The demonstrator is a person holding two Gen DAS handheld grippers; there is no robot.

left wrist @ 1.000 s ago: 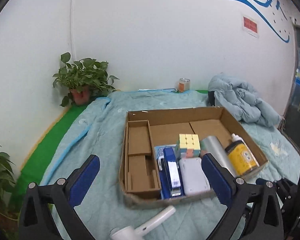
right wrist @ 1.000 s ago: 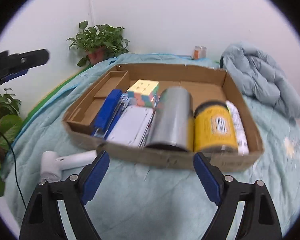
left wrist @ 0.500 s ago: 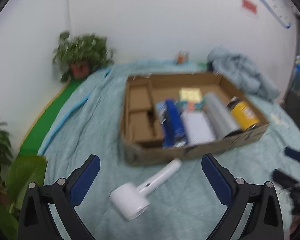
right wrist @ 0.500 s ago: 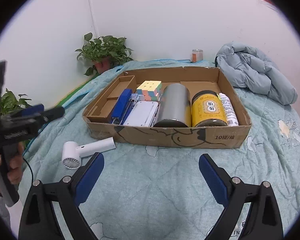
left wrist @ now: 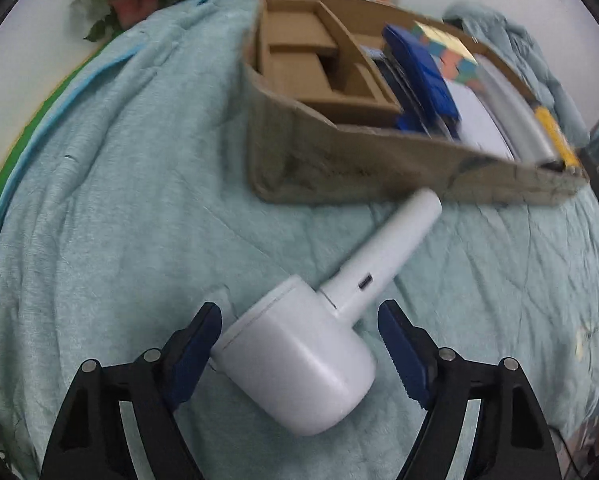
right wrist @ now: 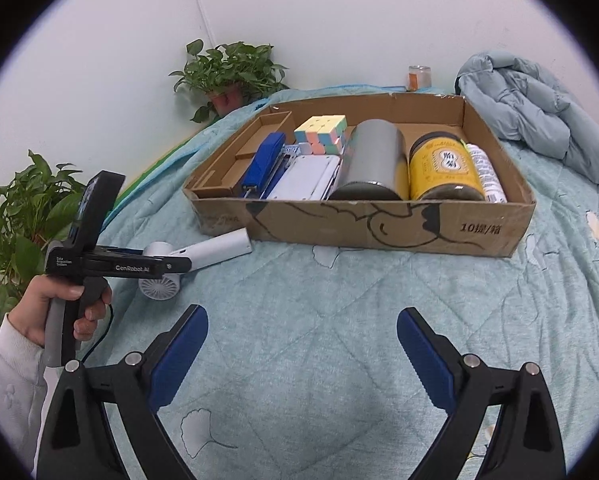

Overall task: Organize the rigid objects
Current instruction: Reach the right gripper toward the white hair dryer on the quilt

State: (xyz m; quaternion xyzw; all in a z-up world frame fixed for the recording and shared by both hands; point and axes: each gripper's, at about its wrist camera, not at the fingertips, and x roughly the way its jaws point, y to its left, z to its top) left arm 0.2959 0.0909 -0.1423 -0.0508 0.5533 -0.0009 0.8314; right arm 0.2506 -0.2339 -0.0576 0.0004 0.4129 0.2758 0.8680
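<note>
A white handheld hair dryer [left wrist: 299, 360] lies on the teal quilt in front of the cardboard box [left wrist: 339, 160]. My left gripper [left wrist: 299, 310] points down over it, and its jaws are closing around the dryer's round head. The left pad [left wrist: 203, 340] is at the head; a small gap shows at the right pad. In the right wrist view the dryer [right wrist: 211, 250] lies left of the box [right wrist: 379, 224], with a hand [right wrist: 59, 300] holding the left gripper [right wrist: 167, 266] over it. My right gripper [right wrist: 302, 313] hangs open over bare quilt, holding nothing.
The box holds a pastel cube [right wrist: 321, 134], a blue stapler [right wrist: 265, 158], a white flat case [right wrist: 307, 178], a silver can [right wrist: 373, 164], a yellow jar [right wrist: 443, 168] and a white bottle [right wrist: 485, 172]. Potted plants [right wrist: 227, 68] stand left; a folded jacket [right wrist: 531, 112] lies right.
My left gripper has dropped and tilted down onto the hair dryer, its jaws narrowing around the head. The right gripper has drawn back from the box and its jaws have widened.
</note>
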